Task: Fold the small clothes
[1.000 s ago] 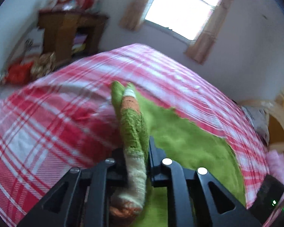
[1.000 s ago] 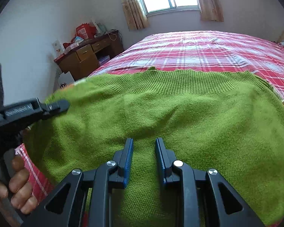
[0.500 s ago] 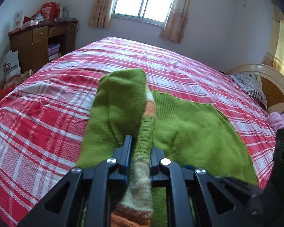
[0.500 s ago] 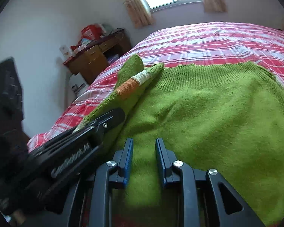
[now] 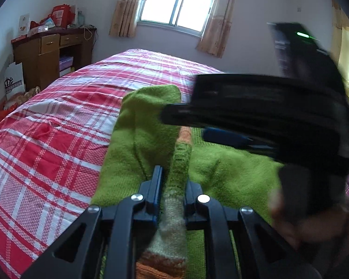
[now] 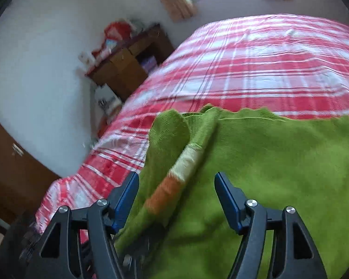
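Observation:
A green knitted sweater (image 6: 279, 162) lies spread on the red plaid bed (image 6: 256, 69). Its sleeve (image 5: 149, 134), with cream and orange cuff bands, is lifted and folded over the body. My left gripper (image 5: 173, 181) is shut on the sleeve near the cuff. My right gripper (image 6: 176, 186) is open above the sleeve (image 6: 186, 162), with one finger on each side of it, apart from the cloth. The right gripper also shows in the left wrist view (image 5: 188, 123), blurred, reaching in from the right above the sweater (image 5: 232, 169).
A wooden desk (image 5: 51, 53) with boxes stands by the wall left of the bed, a white bag (image 5: 14, 81) beside it. A window with curtains (image 5: 179, 2) is on the far wall. A hand (image 5: 302, 220) holds the right gripper.
My right gripper has opened and swung left over the lifted sleeve. My left gripper has carried the sleeve farther over the sweater's body.

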Motion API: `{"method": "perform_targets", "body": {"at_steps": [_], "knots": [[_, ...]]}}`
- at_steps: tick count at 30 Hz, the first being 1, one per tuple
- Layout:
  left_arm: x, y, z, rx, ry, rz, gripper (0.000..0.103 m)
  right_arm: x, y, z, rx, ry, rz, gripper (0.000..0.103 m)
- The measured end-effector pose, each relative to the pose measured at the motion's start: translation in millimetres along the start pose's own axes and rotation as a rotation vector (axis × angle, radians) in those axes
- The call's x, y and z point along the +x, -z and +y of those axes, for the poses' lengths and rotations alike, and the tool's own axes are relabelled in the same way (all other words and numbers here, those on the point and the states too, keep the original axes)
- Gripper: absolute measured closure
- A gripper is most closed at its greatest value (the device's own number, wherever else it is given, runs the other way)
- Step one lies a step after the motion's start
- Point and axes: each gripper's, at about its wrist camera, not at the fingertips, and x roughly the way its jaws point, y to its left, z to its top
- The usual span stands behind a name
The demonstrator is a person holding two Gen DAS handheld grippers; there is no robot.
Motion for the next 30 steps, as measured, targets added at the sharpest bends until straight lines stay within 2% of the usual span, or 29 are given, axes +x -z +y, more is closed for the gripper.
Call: {"method": "perform_targets", "body": {"at_steps": [2,3,4,9,15,19,23,30], "knots": [[0,0,1,-0.008,0.007,0.0,0.088,15,-6,6,-0.027,0.015,0.006,0.05],[0,0,1,-0.009,0.008,0.0,0.088,19,-9,6,-0.034,0.018,0.011,0.073],[0,0,1,-0.009,0.007,0.001,0.088,24,-11,8,-0.043,0.018,0.018,0.082],[1,0,-1,-0.006,0.005,0.005,0.088,27,-6,14,-0.095,0.072,-0.001,0.089],[-6,-8,-13,-0.002,-0.032,0.038,0.088,10,-1,7,-0.087,0.063,-0.027,0.091],[-14,-19,-25,-0.006,-0.011,0.031,0.089,-4,-6,4,-0.095,0.06,-0.039,0.091],[-18,-23,-40,0.015,0.029,0.019,0.096,-19,-9,-3,-0.096,0.062,-0.056,0.091],[-9,-18,-73,0.073,0.054,0.034,0.097,-41,-6,-31,-0.059,0.068,-0.072,0.091]]}}
